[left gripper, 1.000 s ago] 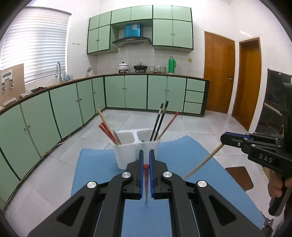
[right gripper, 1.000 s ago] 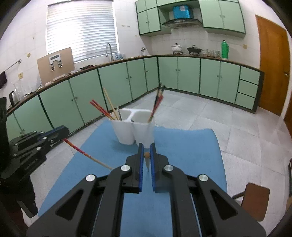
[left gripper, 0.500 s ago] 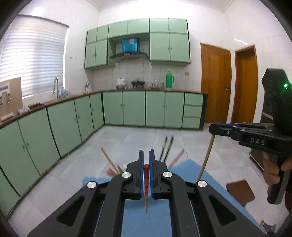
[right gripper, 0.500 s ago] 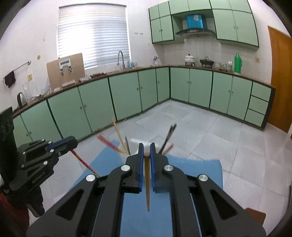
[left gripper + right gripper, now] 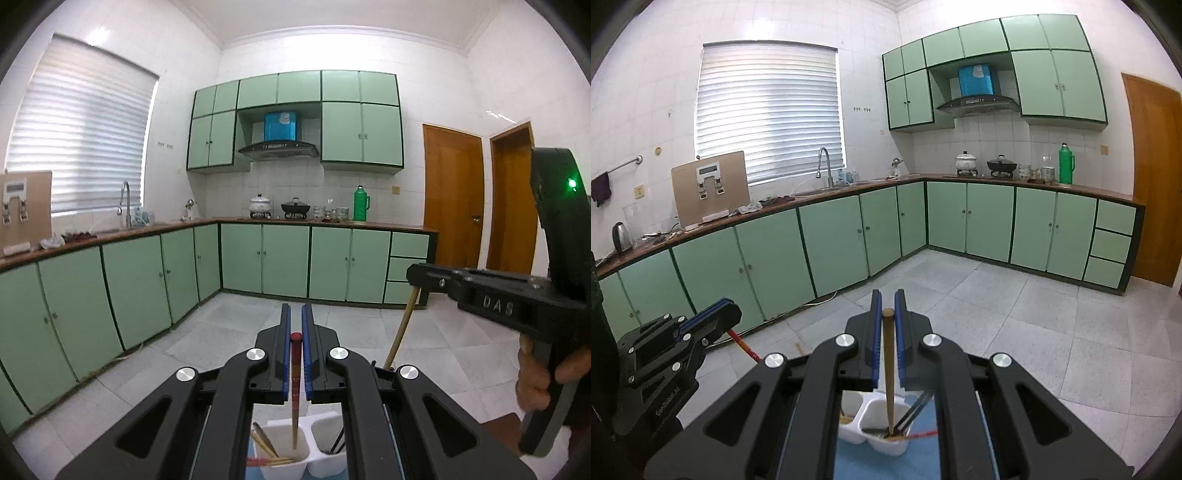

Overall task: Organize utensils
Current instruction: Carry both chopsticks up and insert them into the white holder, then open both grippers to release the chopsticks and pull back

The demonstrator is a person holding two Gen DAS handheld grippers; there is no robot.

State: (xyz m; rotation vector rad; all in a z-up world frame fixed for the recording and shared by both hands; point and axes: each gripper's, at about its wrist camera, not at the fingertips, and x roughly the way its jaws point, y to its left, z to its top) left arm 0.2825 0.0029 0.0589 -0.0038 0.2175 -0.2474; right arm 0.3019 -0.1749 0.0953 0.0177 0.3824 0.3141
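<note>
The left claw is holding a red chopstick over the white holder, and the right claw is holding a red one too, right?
Not quite. The left claw does hold a red chopstick over the white holder, but the right claw holds a plain wooden chopstick, not a red one, as the right wrist view shows.
</note>
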